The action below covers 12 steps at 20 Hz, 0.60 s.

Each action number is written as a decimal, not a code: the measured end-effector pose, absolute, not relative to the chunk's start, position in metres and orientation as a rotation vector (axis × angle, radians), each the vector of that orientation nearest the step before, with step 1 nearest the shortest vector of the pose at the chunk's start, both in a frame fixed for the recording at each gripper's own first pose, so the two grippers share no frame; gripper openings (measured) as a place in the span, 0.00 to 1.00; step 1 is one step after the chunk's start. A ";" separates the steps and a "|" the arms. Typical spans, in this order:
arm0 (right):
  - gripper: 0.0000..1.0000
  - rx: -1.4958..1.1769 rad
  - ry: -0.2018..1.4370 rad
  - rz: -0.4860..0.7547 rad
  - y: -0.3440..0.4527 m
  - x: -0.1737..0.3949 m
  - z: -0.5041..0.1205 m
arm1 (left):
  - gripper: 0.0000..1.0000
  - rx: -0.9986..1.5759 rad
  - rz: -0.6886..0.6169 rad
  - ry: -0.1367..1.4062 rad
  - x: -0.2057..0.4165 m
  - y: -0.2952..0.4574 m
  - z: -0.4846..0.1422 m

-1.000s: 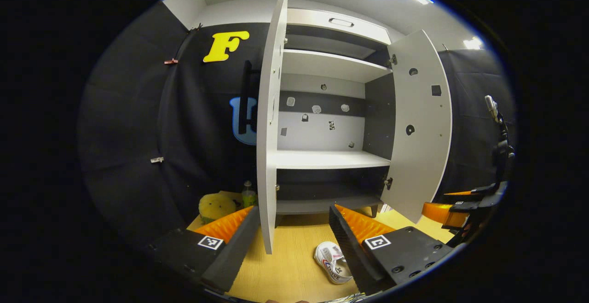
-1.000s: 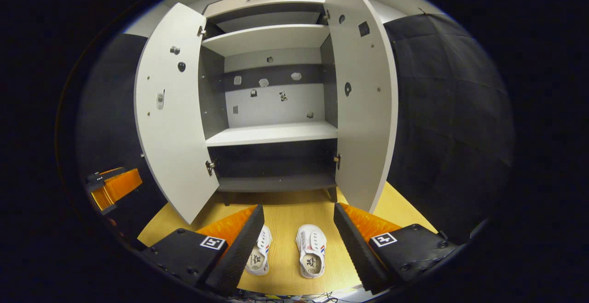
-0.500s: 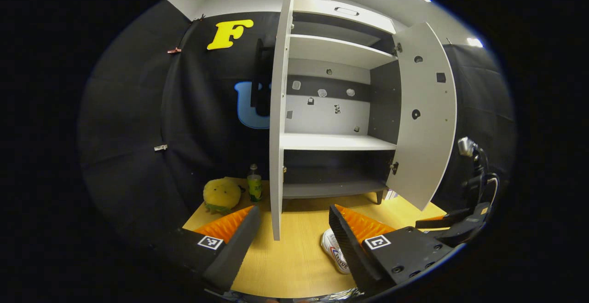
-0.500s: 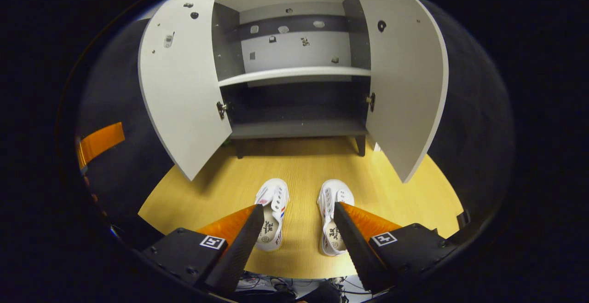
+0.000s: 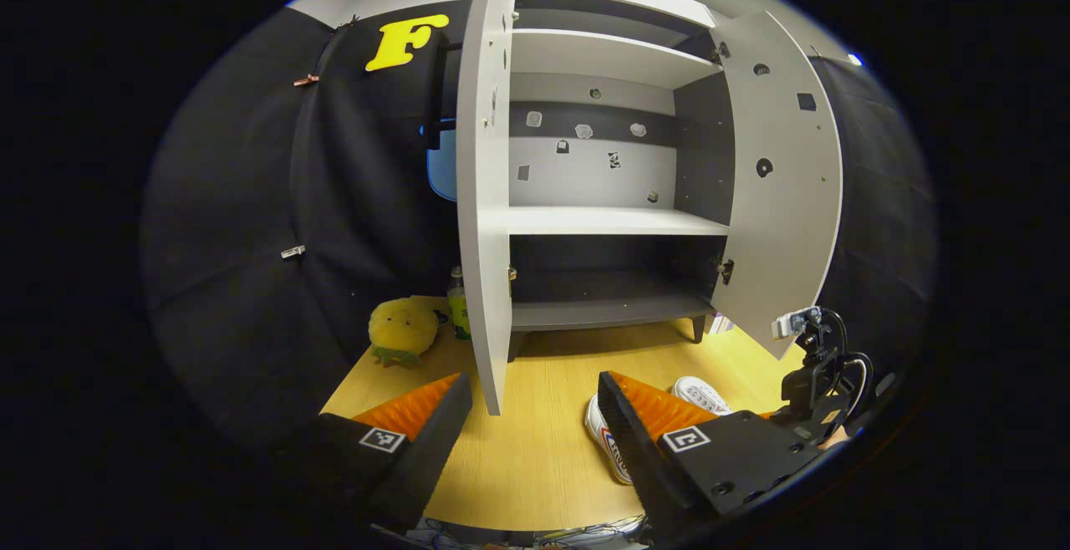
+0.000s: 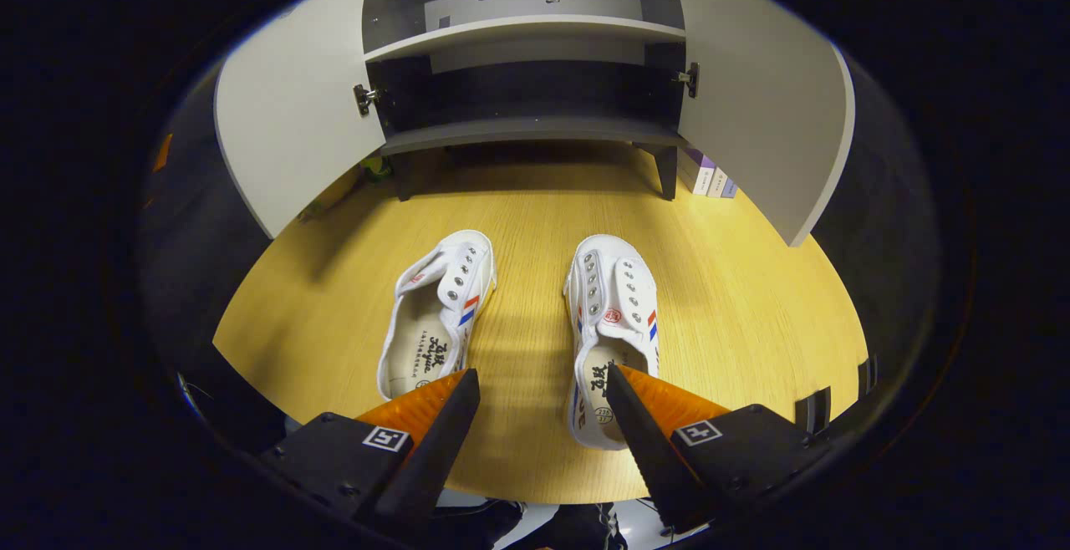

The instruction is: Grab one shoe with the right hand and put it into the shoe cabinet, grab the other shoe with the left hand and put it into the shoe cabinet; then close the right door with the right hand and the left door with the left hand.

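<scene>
Two white shoes lie side by side on the wooden table, toes toward the cabinet: the left shoe (image 6: 439,308) and the right shoe (image 6: 612,328). My right gripper (image 6: 542,383) hangs open above their heels, its right finger over the right shoe's opening and nothing between the fingers. The shoe cabinet (image 6: 522,73) stands behind with both doors wide open and bare shelves (image 5: 610,220). My left gripper (image 5: 535,387) is open, held off the table facing the left door's edge (image 5: 483,199). One shoe (image 5: 603,445) peeks past its right finger; another shoe's toe (image 5: 700,394) lies beyond.
A yellow plush toy (image 5: 403,330) and a green bottle (image 5: 456,299) sit left of the cabinet. Small boxes (image 6: 709,178) stand behind the right door (image 6: 765,124). The other gripper's camera rig (image 5: 815,366) shows at the right in the left gripper view. The table's front edge (image 6: 535,491) is near.
My right gripper has tilted down and closed in over the shoes, which now look much larger. My left gripper has shifted a little, the cabinet rising in its view. Both stay open.
</scene>
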State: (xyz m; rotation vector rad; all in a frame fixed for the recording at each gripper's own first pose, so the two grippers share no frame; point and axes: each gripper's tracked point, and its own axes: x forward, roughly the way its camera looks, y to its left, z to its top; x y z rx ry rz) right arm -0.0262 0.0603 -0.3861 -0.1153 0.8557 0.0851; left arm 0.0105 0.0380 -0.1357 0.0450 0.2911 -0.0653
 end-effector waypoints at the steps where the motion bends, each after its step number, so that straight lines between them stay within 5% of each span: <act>1: 0.99 -0.126 0.863 0.089 0.059 -0.022 -0.393 | 0.95 0.050 -0.059 0.295 0.012 0.036 -0.136; 12: 0.97 -0.069 0.871 0.049 0.051 0.030 -0.433 | 0.95 0.064 -0.002 0.334 0.019 0.014 -0.141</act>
